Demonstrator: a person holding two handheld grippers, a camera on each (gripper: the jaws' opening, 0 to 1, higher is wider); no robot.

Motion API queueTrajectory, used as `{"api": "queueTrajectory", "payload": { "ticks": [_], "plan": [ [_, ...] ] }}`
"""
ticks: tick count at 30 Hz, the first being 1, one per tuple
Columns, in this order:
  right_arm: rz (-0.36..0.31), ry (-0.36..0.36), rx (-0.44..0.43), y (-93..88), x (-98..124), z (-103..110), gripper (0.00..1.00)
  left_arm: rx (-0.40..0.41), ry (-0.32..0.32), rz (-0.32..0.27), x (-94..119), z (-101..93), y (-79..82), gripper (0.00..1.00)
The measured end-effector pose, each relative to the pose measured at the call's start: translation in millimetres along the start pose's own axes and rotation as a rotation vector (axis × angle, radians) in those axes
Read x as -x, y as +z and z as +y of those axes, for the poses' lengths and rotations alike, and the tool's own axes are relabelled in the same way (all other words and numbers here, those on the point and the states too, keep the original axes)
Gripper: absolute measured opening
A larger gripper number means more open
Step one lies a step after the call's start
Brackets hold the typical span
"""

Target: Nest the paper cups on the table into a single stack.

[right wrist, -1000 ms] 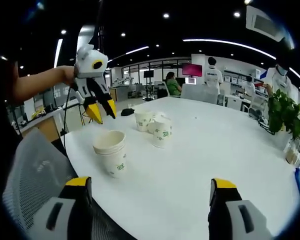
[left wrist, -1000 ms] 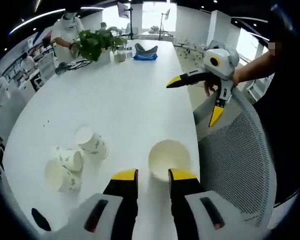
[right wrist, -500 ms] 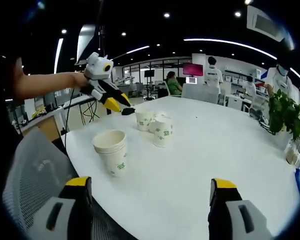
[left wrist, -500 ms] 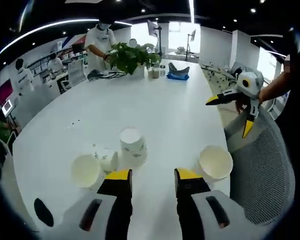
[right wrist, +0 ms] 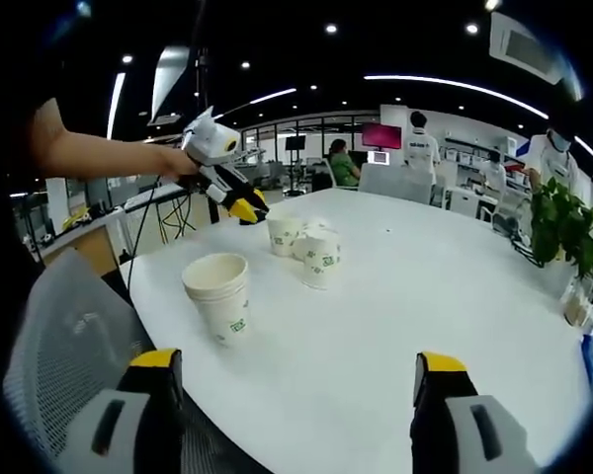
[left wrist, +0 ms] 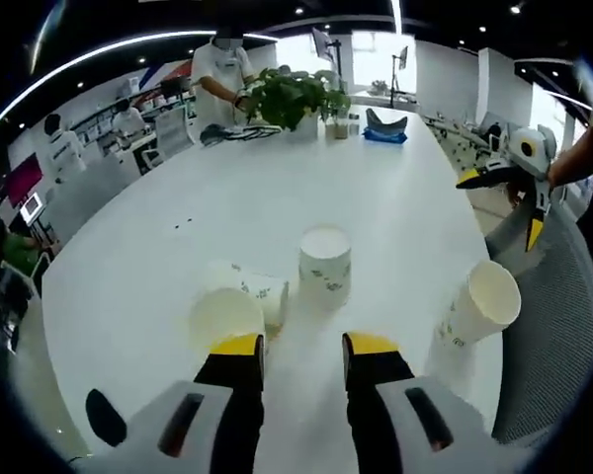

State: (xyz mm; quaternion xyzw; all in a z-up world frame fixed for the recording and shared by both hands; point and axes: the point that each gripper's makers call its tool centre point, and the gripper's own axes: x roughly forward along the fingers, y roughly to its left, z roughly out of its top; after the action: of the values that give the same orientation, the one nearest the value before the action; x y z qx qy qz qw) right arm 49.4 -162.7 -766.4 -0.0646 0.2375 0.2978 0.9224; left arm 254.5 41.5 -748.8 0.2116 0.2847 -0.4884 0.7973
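Observation:
A stack of nested white paper cups [left wrist: 479, 301] [right wrist: 220, 296] stands upright near the table edge. Three loose cups sit together further in. One lies on its side with its mouth toward me [left wrist: 225, 316], a second lies behind it [left wrist: 255, 286], and a third stands upside down [left wrist: 324, 262] [right wrist: 321, 259]. My left gripper [left wrist: 303, 346] [right wrist: 243, 207] hovers just short of the lying cups, jaws a little apart with nothing between them. My right gripper [right wrist: 296, 365] [left wrist: 501, 207] is held back off the table edge, wide open and empty.
The white table [left wrist: 227, 188] runs far back to a potted plant [left wrist: 292, 94] [right wrist: 558, 222] and a blue object [left wrist: 385, 123]. A grey mesh chair [left wrist: 558, 306] [right wrist: 69, 336] stands at the near edge. People work at desks beyond.
My left gripper has moved away from the stack to the three loose cups, which now lie right before its jaws. The right gripper has stayed where it was, still open.

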Motion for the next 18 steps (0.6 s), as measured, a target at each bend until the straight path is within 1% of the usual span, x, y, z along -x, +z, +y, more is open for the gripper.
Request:
{"api": "queueTrajectory", "payload": {
  "ticks": [2,4,6,9,10,13,15,18],
  "plan": [
    [0.000,-0.002,0.000,-0.4,0.0,-0.8,0.98,0.010,0.023,0.012,-3.8,7.2,1.3,0.29],
    [0.003,-0.004,-0.001,-1.0,0.0,-1.2,0.98,0.002,0.027,0.035,-8.5,13.0,-0.8,0.29],
    [0.005,-0.005,0.000,-0.9,0.0,-1.1,0.98,-0.008,0.024,0.060,-9.9,14.6,-3.4,0.27],
    [0.007,-0.005,-0.001,-1.4,-0.2,-1.0,0.98,-0.011,0.012,0.091,-19.9,20.1,-10.3,0.26],
    [0.009,-0.005,0.000,-1.6,-0.3,-1.1,0.98,-0.013,0.010,0.103,-20.6,19.2,-11.6,0.25],
    [0.013,-0.004,0.000,-2.3,-0.5,-0.9,0.97,-0.021,0.008,0.122,-27.3,23.9,-16.5,0.22],
    [0.015,-0.003,0.000,-2.5,-0.5,-0.6,0.97,-0.021,0.002,0.136,-27.6,23.0,-18.5,0.21],
    [0.018,0.000,0.001,-3.1,-0.8,0.1,0.97,-0.029,-0.004,0.158,-34.0,24.3,-23.9,0.18]
  ]
}}
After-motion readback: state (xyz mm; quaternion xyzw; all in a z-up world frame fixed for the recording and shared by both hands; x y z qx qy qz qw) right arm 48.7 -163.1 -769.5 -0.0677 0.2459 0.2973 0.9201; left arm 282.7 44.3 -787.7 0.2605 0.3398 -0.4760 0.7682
